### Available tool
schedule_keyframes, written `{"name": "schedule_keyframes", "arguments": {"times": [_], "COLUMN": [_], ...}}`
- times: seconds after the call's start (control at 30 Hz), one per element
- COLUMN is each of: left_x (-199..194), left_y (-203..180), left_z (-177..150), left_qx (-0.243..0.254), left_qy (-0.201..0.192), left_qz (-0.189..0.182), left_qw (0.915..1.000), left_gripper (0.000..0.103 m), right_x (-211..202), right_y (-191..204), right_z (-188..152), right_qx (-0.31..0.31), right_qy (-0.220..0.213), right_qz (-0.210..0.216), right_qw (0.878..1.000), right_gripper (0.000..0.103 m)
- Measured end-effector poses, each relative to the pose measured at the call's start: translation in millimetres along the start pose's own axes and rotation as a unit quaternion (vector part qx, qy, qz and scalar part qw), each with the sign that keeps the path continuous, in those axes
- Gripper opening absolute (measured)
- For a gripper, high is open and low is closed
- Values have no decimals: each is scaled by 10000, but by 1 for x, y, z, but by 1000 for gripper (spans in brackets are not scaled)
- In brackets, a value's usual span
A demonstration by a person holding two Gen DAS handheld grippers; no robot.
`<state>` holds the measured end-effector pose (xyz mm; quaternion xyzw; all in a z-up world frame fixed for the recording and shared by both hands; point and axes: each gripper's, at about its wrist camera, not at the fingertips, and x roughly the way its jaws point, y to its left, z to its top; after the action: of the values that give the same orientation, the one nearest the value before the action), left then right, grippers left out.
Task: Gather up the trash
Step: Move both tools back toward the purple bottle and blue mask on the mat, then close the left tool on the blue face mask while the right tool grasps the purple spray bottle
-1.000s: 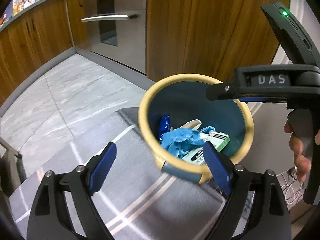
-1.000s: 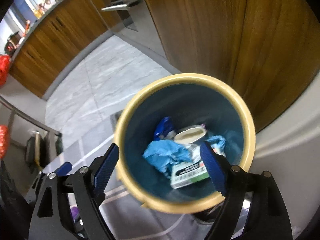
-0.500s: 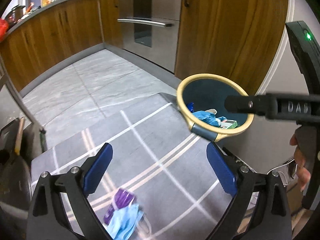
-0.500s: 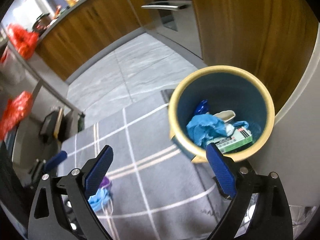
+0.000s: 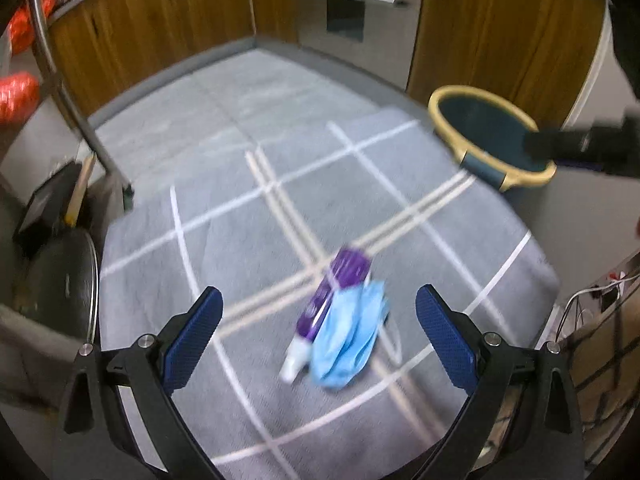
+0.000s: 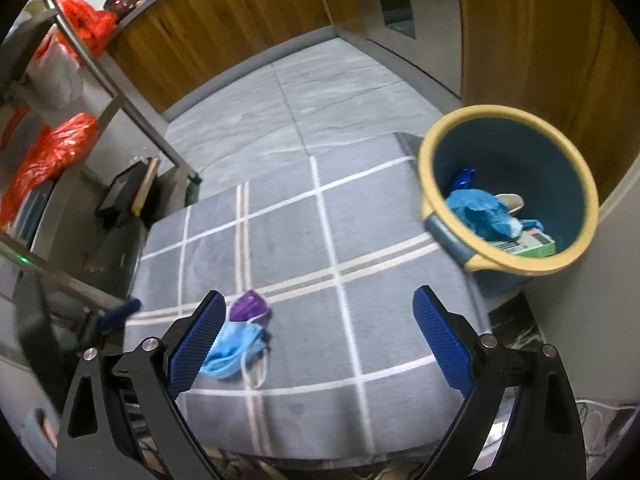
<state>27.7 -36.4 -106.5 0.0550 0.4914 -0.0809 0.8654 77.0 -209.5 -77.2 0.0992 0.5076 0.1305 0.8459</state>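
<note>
We note a grey rug (image 5: 240,240) with pale crossing lines covering the floor before the wooden cabinets (image 5: 500,28). At its far right corner stands the bin (image 6: 492,264), yellow-rimmed and blue inside, already holding a crumpled blue glove (image 6: 480,212), a green-and-white carton (image 6: 532,245) and other scraps. Two pieces remain on the rug, touching each other: a purple tube (image 5: 336,292) with a white cap at its near end, and a light blue face mask (image 5: 350,340) lying against its right side, one ear loop trailing on the rug.

The left gripper (image 5: 318,340) hangs above this pair, its jaws wide and empty, and they have just been opening. The right gripper (image 6: 318,338) is likewise wide and empty after opening, with bare rug between its pads; the mask shows just past its left pad.

We judge the step in hand to be the pickup of these last pieces. To do it well, we recommend taking one item per gripper: straddle the tube across its width, pinch the mask at its bunched middle, and keep the loop clear.
</note>
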Motion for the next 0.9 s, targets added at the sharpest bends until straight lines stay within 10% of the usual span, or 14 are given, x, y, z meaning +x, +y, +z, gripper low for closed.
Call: {"name": "schedule_keyframes", "arguments": {"times": [0.3,0.47,0.9], "left_x": [30,39,-6], "left_y": [-19,-23,1], "left_z": [-25,-27,8], "left_qx": [583,712,99], "left_qy": [595,806,-269], "left_qz": [-306,-370,-575], "left_qw": [9961,9935,9979], "left_gripper": [57,6,1], "right_x": [13,16,25], "right_y": [23,22,20], "right_z": [-3,-5,-6], "right_qx": [-315,-405,-381], "right_qy": [128,163,318], "right_qz": [-64,-163,-248], "right_qw": [9994,9989,9985], "right_gripper": [94,94,94]}}
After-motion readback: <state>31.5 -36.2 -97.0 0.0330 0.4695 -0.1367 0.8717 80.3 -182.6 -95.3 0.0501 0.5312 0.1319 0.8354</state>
